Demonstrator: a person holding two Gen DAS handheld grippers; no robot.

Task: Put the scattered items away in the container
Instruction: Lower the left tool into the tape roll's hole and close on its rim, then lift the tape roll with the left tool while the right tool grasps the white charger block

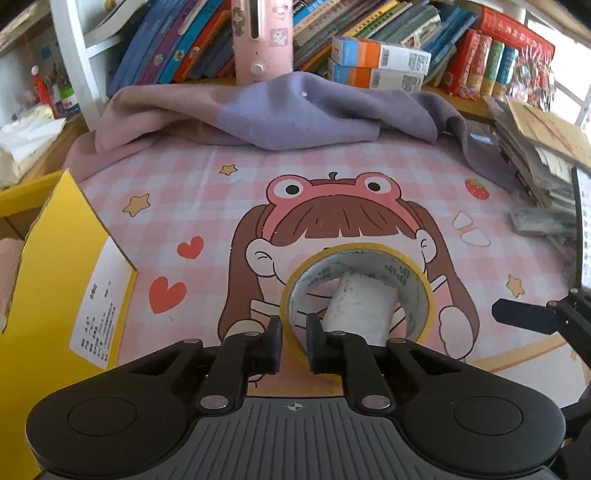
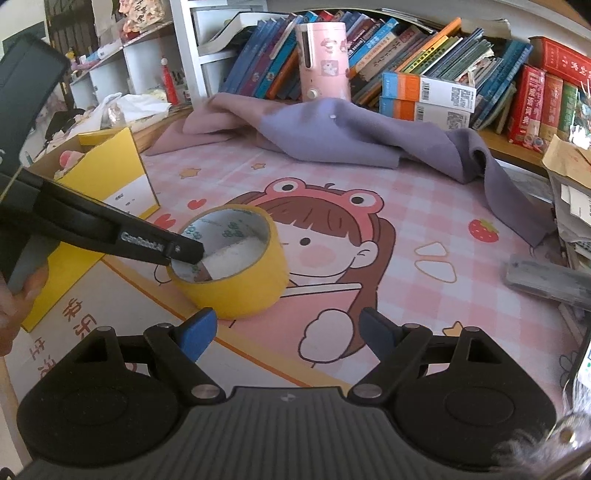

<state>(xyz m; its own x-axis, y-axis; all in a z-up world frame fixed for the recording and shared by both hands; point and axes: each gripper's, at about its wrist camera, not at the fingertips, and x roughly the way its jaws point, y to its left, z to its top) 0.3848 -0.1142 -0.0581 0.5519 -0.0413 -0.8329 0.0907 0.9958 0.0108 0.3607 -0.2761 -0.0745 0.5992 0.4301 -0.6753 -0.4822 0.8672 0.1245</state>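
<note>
1. In the left wrist view, the left gripper (image 1: 291, 345) sits at the bottom centre of the frame, its two black fingers drawn close together on the near wall of a roll of yellow tape (image 1: 356, 295).
2. One finger is outside the roll and the other is inside its hole, so the wall is pinched between them.
3. The roll stands on a pink checked mat (image 1: 332, 184) printed with a cartoon girl in a frog hat, just below the middle of the frame.
4. A white, chalky block (image 1: 360, 308) shows inside the roll's hole.
5. A yellow cardboard box (image 1: 70, 295) stands open at the left edge of the frame, well apart from the roll; a white printed label is on its flap.
6. In the right wrist view, the right gripper (image 2: 286, 334) is at the bottom centre, its blue-tipped fingers spread wide with nothing between them.
7. That same view shows the tape left of centre, just beyond the gripper's left finger, with the other gripper reaching in from the left edge.
8. A hand (image 2: 14, 306) holds that gripper's handle at the far left edge.
9. A crumpled purple and pink cloth (image 1: 295, 110) lies across the upper middle of the mat.
10. Behind it stands a pink cylindrical appliance (image 1: 262, 40) before rows of leaning books (image 1: 388, 22).
</note>
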